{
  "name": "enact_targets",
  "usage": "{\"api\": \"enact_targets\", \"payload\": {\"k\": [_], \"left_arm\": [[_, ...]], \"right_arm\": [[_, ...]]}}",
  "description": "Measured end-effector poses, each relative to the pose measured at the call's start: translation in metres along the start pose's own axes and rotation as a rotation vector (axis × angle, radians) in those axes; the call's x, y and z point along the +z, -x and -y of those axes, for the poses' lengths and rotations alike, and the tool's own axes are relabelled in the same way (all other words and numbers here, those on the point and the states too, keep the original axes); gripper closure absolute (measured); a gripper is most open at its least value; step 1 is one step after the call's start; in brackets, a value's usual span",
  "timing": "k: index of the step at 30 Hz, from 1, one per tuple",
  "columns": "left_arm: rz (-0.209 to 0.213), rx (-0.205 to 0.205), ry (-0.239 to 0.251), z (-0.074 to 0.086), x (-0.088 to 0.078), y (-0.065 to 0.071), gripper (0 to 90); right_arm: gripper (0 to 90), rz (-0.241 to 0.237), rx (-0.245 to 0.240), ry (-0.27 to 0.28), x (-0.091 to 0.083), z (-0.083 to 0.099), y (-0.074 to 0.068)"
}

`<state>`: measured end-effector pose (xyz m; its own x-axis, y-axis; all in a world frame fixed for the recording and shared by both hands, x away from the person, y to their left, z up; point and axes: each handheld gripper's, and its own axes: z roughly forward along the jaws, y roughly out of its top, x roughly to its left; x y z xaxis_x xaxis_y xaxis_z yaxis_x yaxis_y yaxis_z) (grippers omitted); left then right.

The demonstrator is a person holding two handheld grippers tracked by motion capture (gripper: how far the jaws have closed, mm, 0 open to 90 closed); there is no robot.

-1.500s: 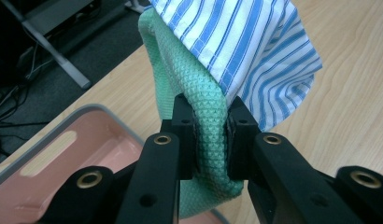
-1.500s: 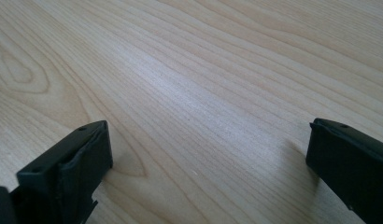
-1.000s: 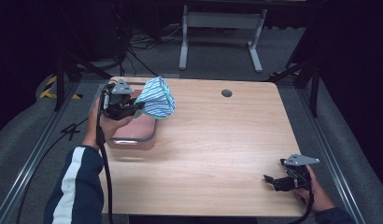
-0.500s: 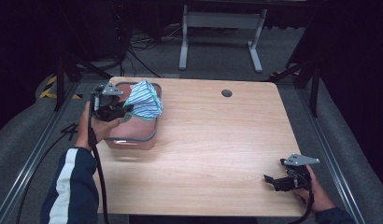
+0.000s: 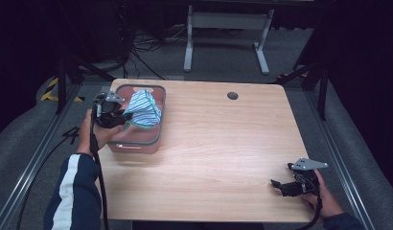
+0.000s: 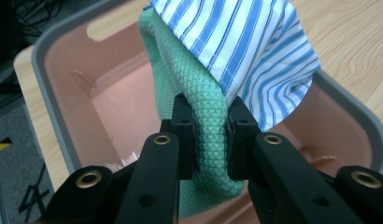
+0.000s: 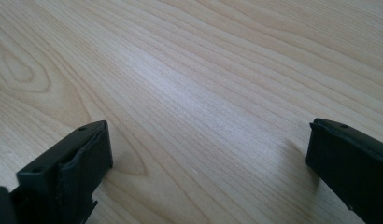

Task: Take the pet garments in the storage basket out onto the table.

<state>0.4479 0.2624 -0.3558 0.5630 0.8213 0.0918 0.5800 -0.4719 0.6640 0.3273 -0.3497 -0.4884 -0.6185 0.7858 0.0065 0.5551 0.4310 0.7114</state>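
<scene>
My left gripper (image 5: 123, 120) (image 6: 210, 133) is shut on a bunch of cloth: a green waffle-weave cloth (image 6: 203, 107) pinched between the pads, with a blue-and-white striped cloth (image 5: 144, 108) (image 6: 255, 51) hanging with it. The cloths hang over the pink bin with a grey rim (image 5: 137, 143) (image 6: 63, 56) at the table's left. My right gripper (image 5: 277, 185) (image 7: 208, 168) rests low at the table's front right corner, jaws wide apart over bare wood with nothing between them.
The wooden table (image 5: 223, 143) has a small dark grommet hole (image 5: 232, 95) near its far edge. A grey metal stand (image 5: 223, 28) and cables lie on the floor beyond. Dark drapes and rails flank the table.
My left gripper has carried the cloths leftward and down, from beside the bin's far right corner to over the bin. The right gripper has stayed still.
</scene>
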Motion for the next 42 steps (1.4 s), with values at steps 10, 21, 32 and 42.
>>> {"api": "enact_targets", "payload": {"k": [10, 21, 32, 42], "left_arm": [[-0.019, 0.025, -0.103, 0.008, 0.018, 0.002, 77.1], [-0.012, 0.053, -0.143, 0.011, 0.025, 0.007, 66.6], [-0.016, 0.025, -0.119, 0.012, 0.026, 0.009, 49.6], [-0.007, 0.04, -0.087, 0.009, 0.019, 0.017, 38.8]], "right_arm": [[0.7, 0.001, 0.001, 0.002, 0.0, 0.0, 0.0], [0.8, 0.0, 0.002, 0.001, 0.0, 0.0, 0.0], [0.7, 0.0, 0.002, 0.001, 0.0, 0.0, 0.0], [0.7, 0.0, 0.002, 0.001, 0.0, 0.0, 0.0]]}}
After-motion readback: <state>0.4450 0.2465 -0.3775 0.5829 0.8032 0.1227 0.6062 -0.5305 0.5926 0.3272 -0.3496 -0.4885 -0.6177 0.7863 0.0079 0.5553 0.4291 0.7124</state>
